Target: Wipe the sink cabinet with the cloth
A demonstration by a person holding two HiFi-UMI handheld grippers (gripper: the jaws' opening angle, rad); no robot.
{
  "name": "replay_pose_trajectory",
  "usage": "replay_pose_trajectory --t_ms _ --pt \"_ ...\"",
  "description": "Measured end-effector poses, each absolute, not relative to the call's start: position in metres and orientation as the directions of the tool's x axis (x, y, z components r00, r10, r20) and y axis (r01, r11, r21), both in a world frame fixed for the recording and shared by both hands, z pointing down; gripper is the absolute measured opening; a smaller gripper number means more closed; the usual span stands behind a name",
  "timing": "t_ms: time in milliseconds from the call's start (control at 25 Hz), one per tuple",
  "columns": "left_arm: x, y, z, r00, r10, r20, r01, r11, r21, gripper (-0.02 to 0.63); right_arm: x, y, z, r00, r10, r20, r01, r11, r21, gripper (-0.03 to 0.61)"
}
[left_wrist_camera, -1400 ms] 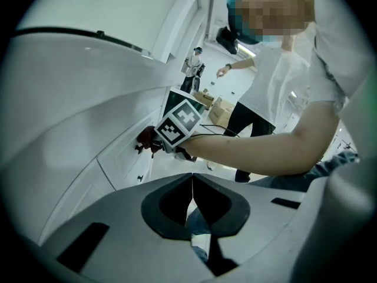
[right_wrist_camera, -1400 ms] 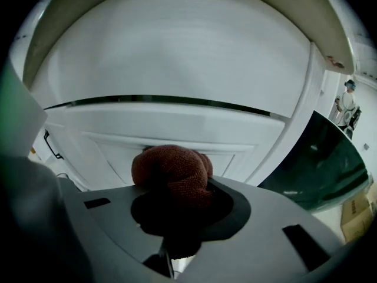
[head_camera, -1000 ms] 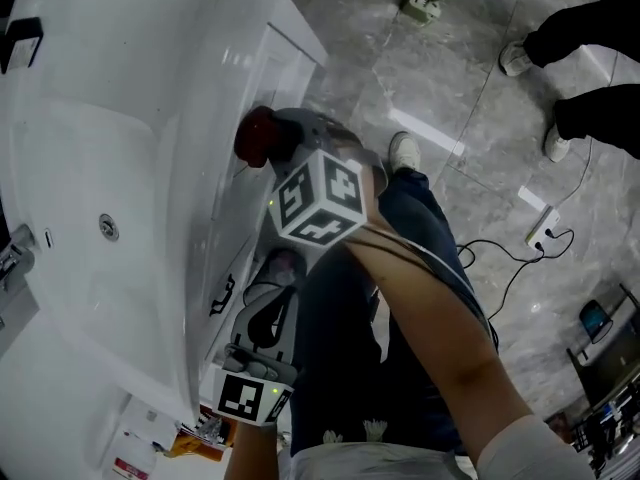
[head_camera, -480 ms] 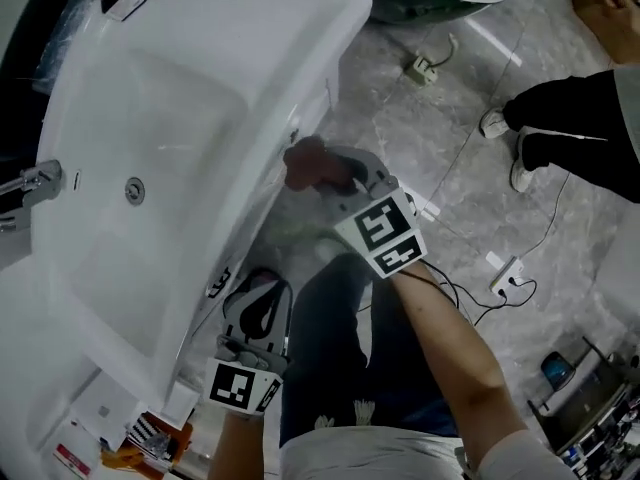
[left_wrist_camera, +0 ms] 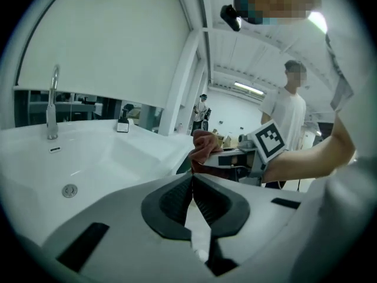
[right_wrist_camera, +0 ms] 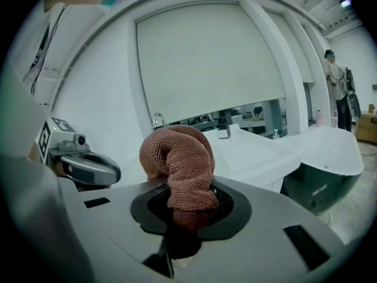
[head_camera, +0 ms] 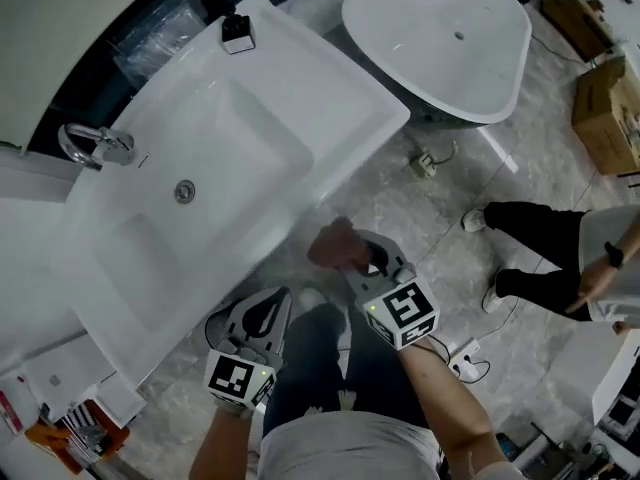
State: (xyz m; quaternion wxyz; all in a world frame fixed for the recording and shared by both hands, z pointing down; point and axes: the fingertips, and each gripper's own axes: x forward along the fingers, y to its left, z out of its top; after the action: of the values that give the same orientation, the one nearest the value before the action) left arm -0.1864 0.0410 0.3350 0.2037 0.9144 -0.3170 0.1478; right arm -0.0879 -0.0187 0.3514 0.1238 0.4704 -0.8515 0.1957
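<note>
My right gripper [right_wrist_camera: 188, 208] pinches the bunched cloth [right_wrist_camera: 177, 158], clear of the sink cabinet [head_camera: 340, 98]; my left gripper [left_wrist_camera: 191, 187] is closed and empty. Risk: wiping pressure could drag the cloth from that narrow pinch.

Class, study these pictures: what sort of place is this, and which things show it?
Probably a bathroom-fixture showroom or warehouse, not a home: a white sink with a faucet stands beside a separate tub on an open stone floor, with cardboard boxes nearby.

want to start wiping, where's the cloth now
The cloth is clamped in the right gripper, mid head view, just off the front edge of the sink.
</note>
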Motion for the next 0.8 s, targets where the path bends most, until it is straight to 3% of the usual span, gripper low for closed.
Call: replay_pose_trajectory --t_ms 800 --pt "-0.174 -0.008 0.155 0.702 -0.689 0.182 -0.711 -0.66 0.243 0.012 -0.099 -0.023 0.137 -0.704 -0.684 0.19 -0.71 0.689 -0.149 0.08"
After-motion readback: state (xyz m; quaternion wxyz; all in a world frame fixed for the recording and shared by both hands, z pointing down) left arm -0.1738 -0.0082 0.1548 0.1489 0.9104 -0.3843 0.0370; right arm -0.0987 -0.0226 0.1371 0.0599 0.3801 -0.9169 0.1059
